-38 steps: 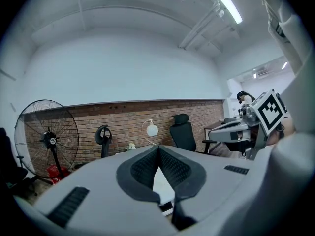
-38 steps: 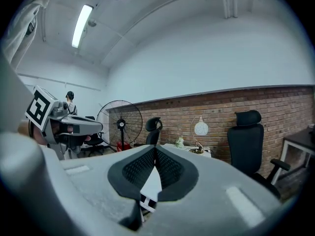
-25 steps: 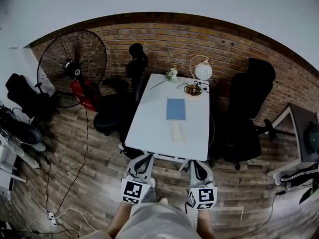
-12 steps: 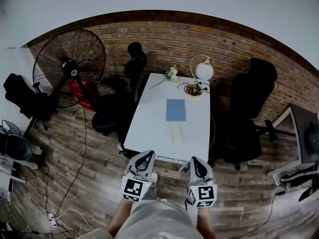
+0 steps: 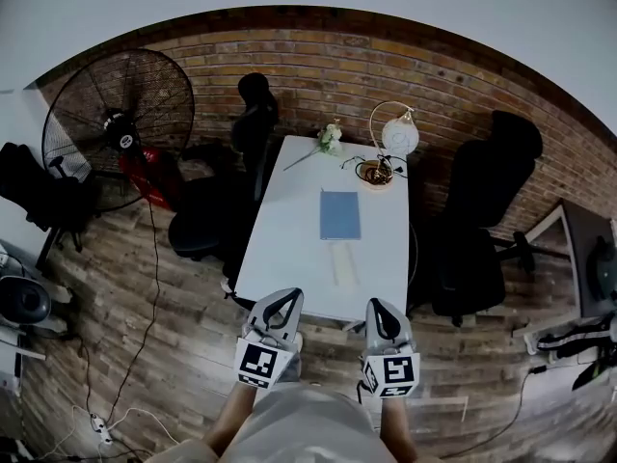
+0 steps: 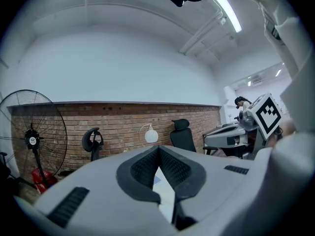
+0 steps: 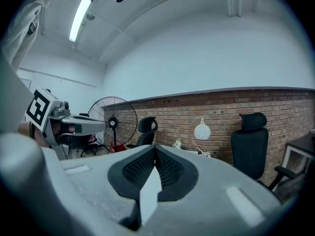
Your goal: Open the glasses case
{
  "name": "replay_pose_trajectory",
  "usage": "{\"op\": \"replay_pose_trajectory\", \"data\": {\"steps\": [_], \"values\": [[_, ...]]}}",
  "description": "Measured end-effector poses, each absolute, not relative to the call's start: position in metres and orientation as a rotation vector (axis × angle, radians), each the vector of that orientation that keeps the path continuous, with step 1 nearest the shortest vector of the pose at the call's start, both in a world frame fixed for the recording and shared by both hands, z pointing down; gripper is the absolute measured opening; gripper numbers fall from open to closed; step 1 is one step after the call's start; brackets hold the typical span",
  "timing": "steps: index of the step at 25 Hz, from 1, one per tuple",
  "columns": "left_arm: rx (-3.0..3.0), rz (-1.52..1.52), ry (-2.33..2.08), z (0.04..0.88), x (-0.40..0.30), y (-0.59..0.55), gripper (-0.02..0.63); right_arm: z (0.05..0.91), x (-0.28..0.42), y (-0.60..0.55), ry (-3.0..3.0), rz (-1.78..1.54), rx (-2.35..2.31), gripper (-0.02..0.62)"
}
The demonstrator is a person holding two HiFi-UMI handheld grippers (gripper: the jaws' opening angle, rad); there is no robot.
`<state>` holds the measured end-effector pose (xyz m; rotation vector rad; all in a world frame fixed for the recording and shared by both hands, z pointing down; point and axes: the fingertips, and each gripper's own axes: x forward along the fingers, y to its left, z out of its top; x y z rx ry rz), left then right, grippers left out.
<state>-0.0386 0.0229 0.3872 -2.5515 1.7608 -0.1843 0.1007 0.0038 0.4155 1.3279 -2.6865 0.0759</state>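
Left gripper (image 5: pixel 285 295), jaws together on nothing, hovers at the table's (image 5: pixel 289 230) near edge. Only the head view shows the case (image 5: pixel 343 262), pale, near that edge, this side of a blue book (image 5: pixel 339 214). Right gripper (image 5: pixel 375 305) hovers likewise closed. Gripper views alone show ceiling lights (image 6: pixel 227 13).

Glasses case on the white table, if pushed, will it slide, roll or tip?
The glasses case lies flat and low on the smooth white table, so it will probably slide rather than roll or tip. It looks slim, so likely light. Stiffness cannot be judged from here.
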Motion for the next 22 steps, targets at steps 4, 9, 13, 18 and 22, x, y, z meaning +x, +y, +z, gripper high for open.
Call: {"op": "replay_pose_trajectory", "data": {"steps": [4,9,13,18,22], "values": [[-2.565,-0.170,1.713,0.388,-0.050,-0.003,0.002,0.418,0.089,-0.019,-2.667,0.082,1.349,0.006],[-2.618,-0.170,1.685,0.398,-0.064,-0.037,0.002,0.424,0.077,-0.046,-2.617,0.114,1.408,0.006],[-2.638,-0.174,1.620,0.403,-0.072,-0.063,0.002,0.429,0.068,-0.068,-2.582,0.122,1.437,0.006],[-2.698,-0.171,1.592,0.415,-0.082,-0.091,0.002,0.441,0.059,-0.092,-2.524,0.164,1.481,0.006],[-2.771,-0.191,1.584,0.433,-0.090,-0.112,0.002,0.453,0.049,-0.110,-2.477,0.192,1.505,0.006]]}}
